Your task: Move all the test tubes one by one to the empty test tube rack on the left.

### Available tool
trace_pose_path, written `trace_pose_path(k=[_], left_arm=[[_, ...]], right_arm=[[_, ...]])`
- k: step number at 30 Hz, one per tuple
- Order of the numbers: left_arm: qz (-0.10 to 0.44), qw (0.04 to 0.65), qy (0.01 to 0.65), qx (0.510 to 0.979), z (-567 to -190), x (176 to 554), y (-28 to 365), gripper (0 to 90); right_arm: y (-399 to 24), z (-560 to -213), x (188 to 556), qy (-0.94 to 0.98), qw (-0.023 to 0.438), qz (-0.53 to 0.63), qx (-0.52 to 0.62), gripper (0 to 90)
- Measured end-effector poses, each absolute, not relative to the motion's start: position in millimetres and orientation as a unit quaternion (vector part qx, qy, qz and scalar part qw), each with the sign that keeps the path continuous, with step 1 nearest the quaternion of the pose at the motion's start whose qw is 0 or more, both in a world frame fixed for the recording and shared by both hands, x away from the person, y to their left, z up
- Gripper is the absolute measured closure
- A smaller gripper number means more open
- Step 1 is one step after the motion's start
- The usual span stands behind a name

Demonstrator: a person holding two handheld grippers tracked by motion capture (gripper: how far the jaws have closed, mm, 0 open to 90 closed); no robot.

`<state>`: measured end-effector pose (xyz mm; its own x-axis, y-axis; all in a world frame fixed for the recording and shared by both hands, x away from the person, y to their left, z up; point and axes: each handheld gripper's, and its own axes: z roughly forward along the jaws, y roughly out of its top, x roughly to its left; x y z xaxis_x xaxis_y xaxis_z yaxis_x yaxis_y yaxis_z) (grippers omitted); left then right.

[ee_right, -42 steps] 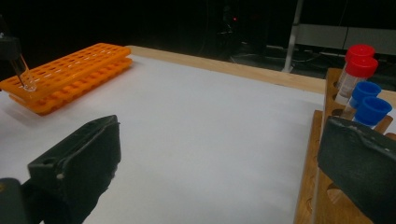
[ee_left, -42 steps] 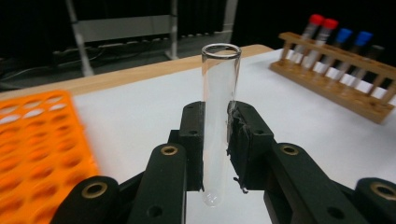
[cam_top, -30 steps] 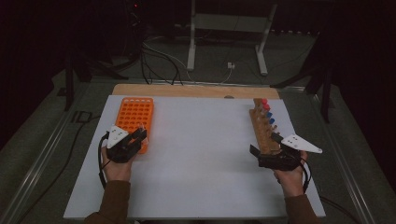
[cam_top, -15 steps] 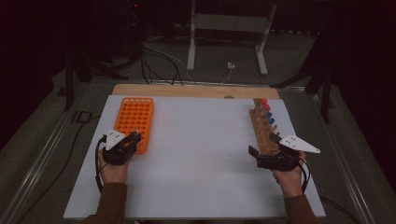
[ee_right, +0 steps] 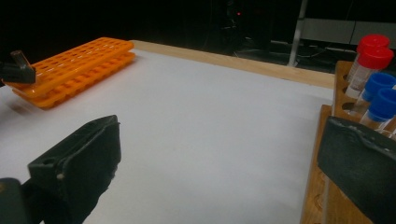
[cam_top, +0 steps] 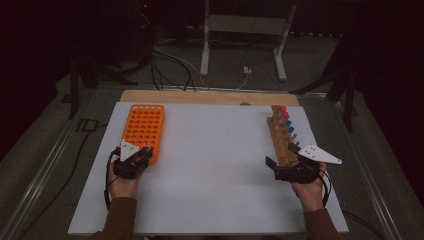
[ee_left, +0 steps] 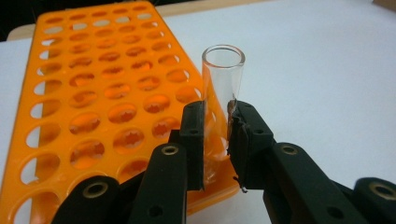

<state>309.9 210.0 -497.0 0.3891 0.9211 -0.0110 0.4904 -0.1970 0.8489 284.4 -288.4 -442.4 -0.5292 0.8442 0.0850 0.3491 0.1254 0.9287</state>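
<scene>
Your left gripper (ee_left: 217, 135) is clamped on a clear glass tube (ee_left: 222, 88), open mouth up, standing roughly upright between the 2 black pads. The tube sits at the near right corner of the orange rack (ee_left: 93, 107); its lower end is hidden behind the jaws, so you cannot tell whether it sits in a hole or hangs just above one. From the high view the tube itself is too small to make out; there your left gripper (cam_top: 142, 155) lies at the rack's near end (cam_top: 144, 129), at the left of the white sheet (cam_top: 215, 165).

Your right gripper (ee_right: 219, 163) has its jaws wide apart with nothing between them, only bare white sheet. In the high view it (cam_top: 280, 167) rests at the near end of the wooden rack (cam_top: 281, 142) on the right side.

The wooden rack holds capped tubes: 2 red caps (ee_right: 373, 51) at the far end, 2 blue caps (ee_right: 383, 93) nearer. Nearer holes are covered by the right jaw in the right gripper view and blurred from above, so the count beyond those 4 is uncertain. The rack's right edge is cut off there.

The far background is dark; a metal stand (cam_top: 245, 40) and cables are dimly visible.
</scene>
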Motion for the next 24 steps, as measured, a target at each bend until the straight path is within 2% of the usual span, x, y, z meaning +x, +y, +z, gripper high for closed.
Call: trace_pose_path(k=[5, 7, 8, 12, 13, 16, 18, 20, 24], left_arm=[[0.256, 0.416, 0.496, 0.718, -499, 310, 212, 73.8], [0.251, 0.441, 0.507, 0.696, -497, 308, 217, 60.3], [0.251, 0.441, 0.507, 0.696, -497, 308, 217, 57.1], [0.244, 0.476, 0.518, 0.668, -491, 302, 227, 53.3], [0.245, 0.48, 0.522, 0.661, -489, 300, 229, 48.3], [0.238, 0.5, 0.524, 0.647, -486, 297, 233, 46.0], [0.236, 0.508, 0.527, 0.639, -483, 296, 234, 39.1], [0.239, 0.512, 0.528, 0.634, -479, 294, 232, 30.1], [0.244, 0.508, 0.531, 0.633, -476, 292, 230, 15.9]], right_arm=[[-290, -441, 285, 0.71, 0.244, 0.51, 0.421, 0.0], [-292, -441, 286, 0.713, 0.251, 0.501, 0.422, 0.0], [-292, -441, 286, 0.713, 0.251, 0.501, 0.422, 0.0], [-297, -440, 289, 0.712, 0.26, 0.493, 0.427, 0.9], [-302, -440, 292, 0.711, 0.262, 0.488, 0.433, 1.9], [-306, -440, 295, 0.708, 0.263, 0.484, 0.442, 1.9], [-310, -441, 299, 0.707, 0.268, 0.478, 0.447, 2.3], [-316, -442, 305, 0.706, 0.276, 0.463, 0.459, 6.9], [-323, -444, 318, 0.707, 0.269, 0.449, 0.475, 23.0]])
